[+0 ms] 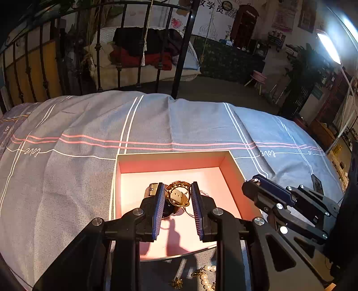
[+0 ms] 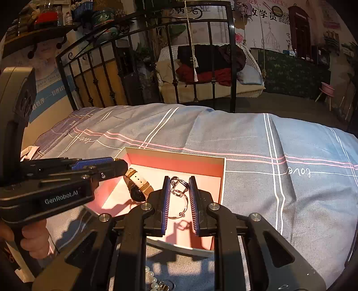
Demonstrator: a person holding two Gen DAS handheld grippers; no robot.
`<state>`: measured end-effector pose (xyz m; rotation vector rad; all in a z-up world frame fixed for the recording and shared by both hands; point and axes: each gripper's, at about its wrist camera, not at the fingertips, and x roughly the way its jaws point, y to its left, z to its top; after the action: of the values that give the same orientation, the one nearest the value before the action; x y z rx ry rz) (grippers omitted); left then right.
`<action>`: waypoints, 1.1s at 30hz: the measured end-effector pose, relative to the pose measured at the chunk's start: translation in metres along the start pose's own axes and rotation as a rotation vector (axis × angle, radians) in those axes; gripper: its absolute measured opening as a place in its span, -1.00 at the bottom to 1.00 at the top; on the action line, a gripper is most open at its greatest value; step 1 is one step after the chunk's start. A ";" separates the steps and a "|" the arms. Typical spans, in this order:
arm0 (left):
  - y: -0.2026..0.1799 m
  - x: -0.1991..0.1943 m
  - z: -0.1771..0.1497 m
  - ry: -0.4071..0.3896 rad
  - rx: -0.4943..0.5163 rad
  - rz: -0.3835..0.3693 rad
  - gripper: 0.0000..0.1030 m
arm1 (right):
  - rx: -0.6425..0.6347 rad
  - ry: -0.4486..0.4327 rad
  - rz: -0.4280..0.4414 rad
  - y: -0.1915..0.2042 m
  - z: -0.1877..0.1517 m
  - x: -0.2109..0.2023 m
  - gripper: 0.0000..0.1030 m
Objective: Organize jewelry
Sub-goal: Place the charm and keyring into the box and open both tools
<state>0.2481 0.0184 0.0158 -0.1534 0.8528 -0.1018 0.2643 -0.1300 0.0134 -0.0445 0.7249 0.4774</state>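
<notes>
Reading "GenRobot.AI" is possible only in the right wrist view, where the words are printed in pale letters on the side of the left gripper (image 2: 116, 166); its jaws seem pressed together there, holding nothing. The left wrist view shows that same gripper (image 1: 176, 201) with its jaws spread over the pink box (image 1: 223, 162), a gold bracelet (image 1: 179, 192) lying between them untouched, on top of a watch (image 1: 154, 190). The right gripper (image 2: 179, 201) also has spread jaws, above a thin silver bangle (image 2: 179, 190) on the box floor. Script "love" is woven into the grey bedspread (image 2: 297, 171). Pearls (image 1: 207, 277) lie on the bed just outside the box. Wall characters "学员" (image 2: 266, 14) appear beyond the iron bedframe (image 2: 231, 56); a red booth reads "TELEPHONE" (image 1: 250, 13).
</notes>
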 end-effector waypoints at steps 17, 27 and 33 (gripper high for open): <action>0.004 0.024 -0.006 0.037 0.013 0.065 -0.53 | -0.020 0.113 -0.011 0.005 -0.021 0.042 -0.66; 0.001 0.029 -0.009 0.040 0.028 0.084 -0.53 | -0.024 0.126 -0.007 0.006 -0.026 0.045 -0.65; 0.001 0.026 -0.010 0.026 0.019 0.093 -0.14 | -0.048 0.123 -0.011 0.009 -0.026 0.043 -0.64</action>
<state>0.2572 0.0148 -0.0101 -0.0942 0.8831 -0.0245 0.2718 -0.1095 -0.0332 -0.1234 0.8337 0.4849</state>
